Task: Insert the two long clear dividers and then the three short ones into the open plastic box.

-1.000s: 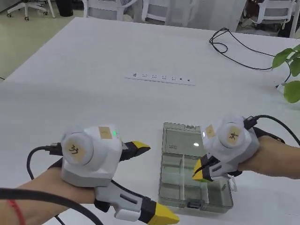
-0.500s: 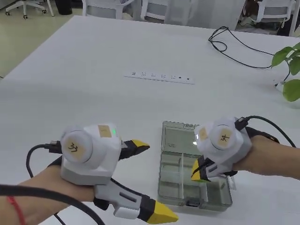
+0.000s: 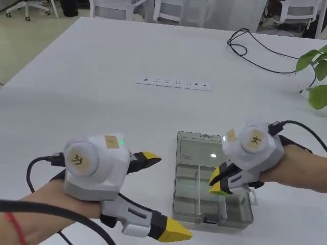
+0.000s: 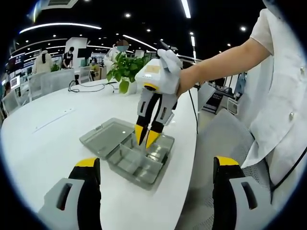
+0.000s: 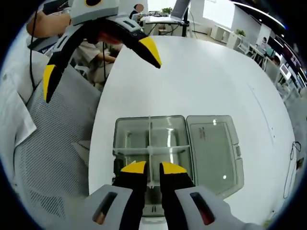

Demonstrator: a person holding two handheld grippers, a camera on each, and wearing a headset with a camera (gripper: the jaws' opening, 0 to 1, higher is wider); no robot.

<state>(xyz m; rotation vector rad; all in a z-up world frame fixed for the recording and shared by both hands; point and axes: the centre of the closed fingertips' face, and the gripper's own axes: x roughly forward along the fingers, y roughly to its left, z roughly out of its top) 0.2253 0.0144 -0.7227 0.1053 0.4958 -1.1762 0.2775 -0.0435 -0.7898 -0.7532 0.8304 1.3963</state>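
The open clear plastic box lies on the white table near its front edge, with its lid folded back. Clear dividers stand in it, one long and one crossing it. My right gripper hovers over the box's middle. Its jaws are close together astride the long divider where the two cross, and it also shows from the left gripper view. My left gripper is held wide open left of the box, with nothing between its fingers.
A white power strip lies mid-table and a black cable loops at the back right. A green plant stands at the right edge. A small clear piece lies beside the box. Office chairs stand beyond the table.
My right gripper drifted a little left over the box, then back right. The left gripper has barely moved.
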